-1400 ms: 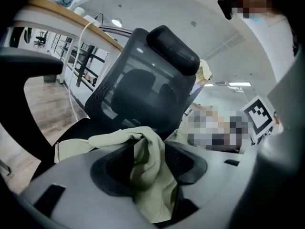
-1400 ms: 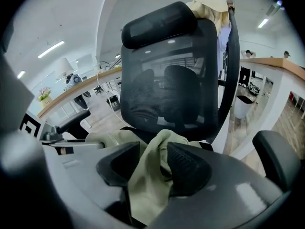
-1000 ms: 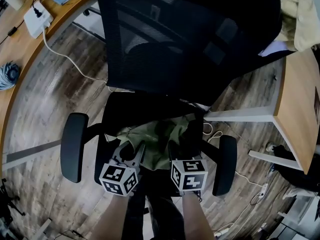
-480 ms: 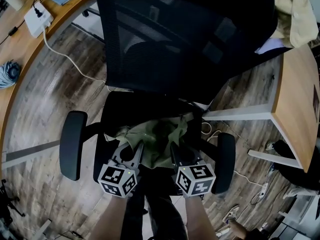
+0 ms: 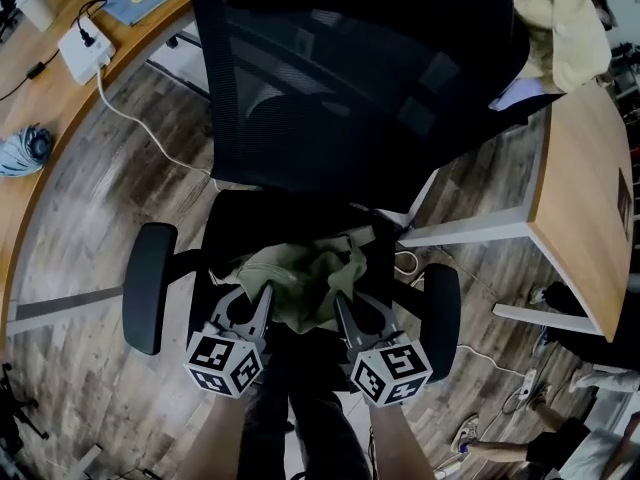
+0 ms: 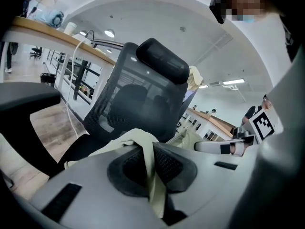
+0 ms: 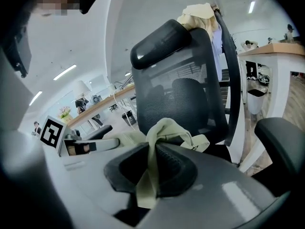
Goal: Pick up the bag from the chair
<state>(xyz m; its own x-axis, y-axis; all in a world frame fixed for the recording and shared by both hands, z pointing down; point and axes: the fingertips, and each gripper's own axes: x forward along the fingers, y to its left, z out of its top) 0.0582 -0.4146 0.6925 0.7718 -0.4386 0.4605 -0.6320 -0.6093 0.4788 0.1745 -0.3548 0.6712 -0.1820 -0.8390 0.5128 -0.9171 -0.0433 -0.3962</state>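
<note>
The olive cloth bag [image 5: 300, 280] lay bunched at the front of the black chair [image 5: 255, 218] seat, just below the middle of the head view, between the armrests [image 5: 147, 286]. The left claw [image 5: 263, 296] had just been closing and pinched a fold of the bag's fabric; the right claw [image 5: 340, 304] had likewise just been closing and pinched a strap-like strip. Both folds looked thin, so the lift would probably go best with both claws rising together, evenly and straight up.
</note>
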